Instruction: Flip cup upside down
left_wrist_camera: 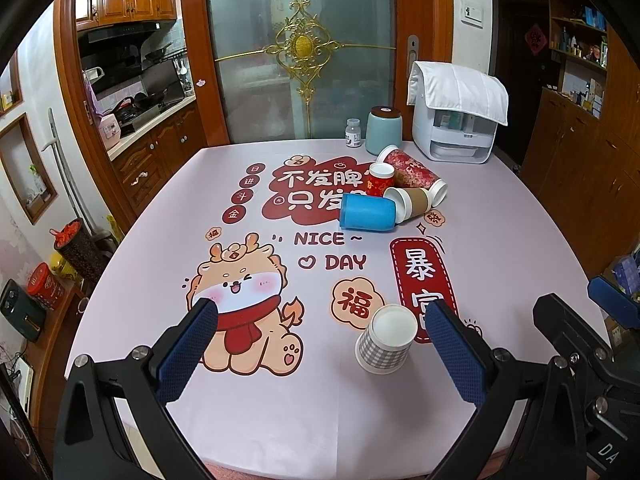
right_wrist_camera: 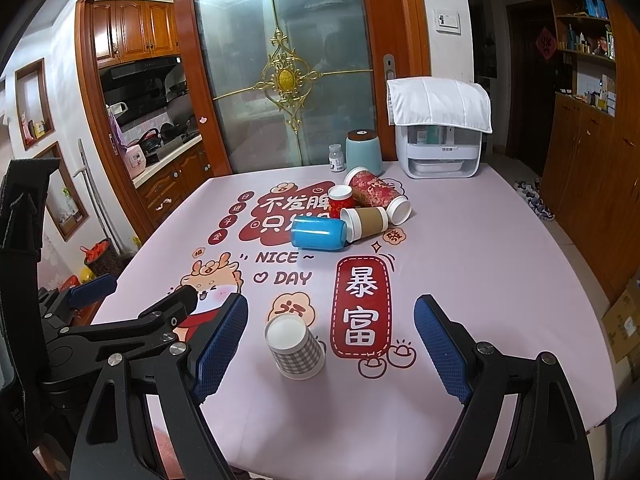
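Observation:
A grey-checked paper cup (left_wrist_camera: 385, 340) stands upside down on the pink tablecloth (left_wrist_camera: 280, 400), white base up; it also shows in the right wrist view (right_wrist_camera: 295, 347). My left gripper (left_wrist_camera: 320, 344) is open and empty, with the cup just inside its right finger (left_wrist_camera: 454, 350). My right gripper (right_wrist_camera: 332, 344) is open and empty, with the cup between its fingers nearer the left finger (right_wrist_camera: 220, 346). Farther back lie a blue cup (left_wrist_camera: 368, 212) on its side, a brown sleeved cup (left_wrist_camera: 412, 200), a red patterned cup (left_wrist_camera: 416, 174) and a small upright red cup (left_wrist_camera: 380, 180).
At the table's far edge stand a teal jar (left_wrist_camera: 383, 130), a small white bottle (left_wrist_camera: 353, 133) and a white appliance under a cloth (left_wrist_camera: 456, 120). A glass door is behind; the kitchen is left, wooden cabinets right. The left gripper's body shows at the left of the right wrist view (right_wrist_camera: 120, 320).

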Available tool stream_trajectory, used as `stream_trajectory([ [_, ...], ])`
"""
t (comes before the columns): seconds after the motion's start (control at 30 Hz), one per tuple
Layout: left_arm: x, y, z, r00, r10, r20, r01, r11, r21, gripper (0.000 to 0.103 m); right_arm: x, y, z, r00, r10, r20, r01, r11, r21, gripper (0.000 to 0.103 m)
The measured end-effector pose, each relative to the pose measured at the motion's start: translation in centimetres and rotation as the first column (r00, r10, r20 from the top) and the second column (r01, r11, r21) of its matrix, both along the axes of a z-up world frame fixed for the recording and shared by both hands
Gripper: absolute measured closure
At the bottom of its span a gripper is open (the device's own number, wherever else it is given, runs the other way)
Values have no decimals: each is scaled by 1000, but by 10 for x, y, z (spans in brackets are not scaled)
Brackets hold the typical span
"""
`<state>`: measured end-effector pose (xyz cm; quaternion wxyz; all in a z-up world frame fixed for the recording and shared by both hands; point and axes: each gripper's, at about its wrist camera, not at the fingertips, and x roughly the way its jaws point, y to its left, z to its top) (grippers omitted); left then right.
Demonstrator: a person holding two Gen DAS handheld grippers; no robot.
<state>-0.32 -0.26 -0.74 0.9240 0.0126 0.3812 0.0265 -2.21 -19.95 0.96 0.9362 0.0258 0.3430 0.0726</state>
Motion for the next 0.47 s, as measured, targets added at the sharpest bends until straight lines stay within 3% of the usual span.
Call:
stream_trajectory([
  [0.47,3,-3,1,1000,0,-12,0,1000,0,1,1,5,-3,1000,1,-9,-1,1000,1,16],
])
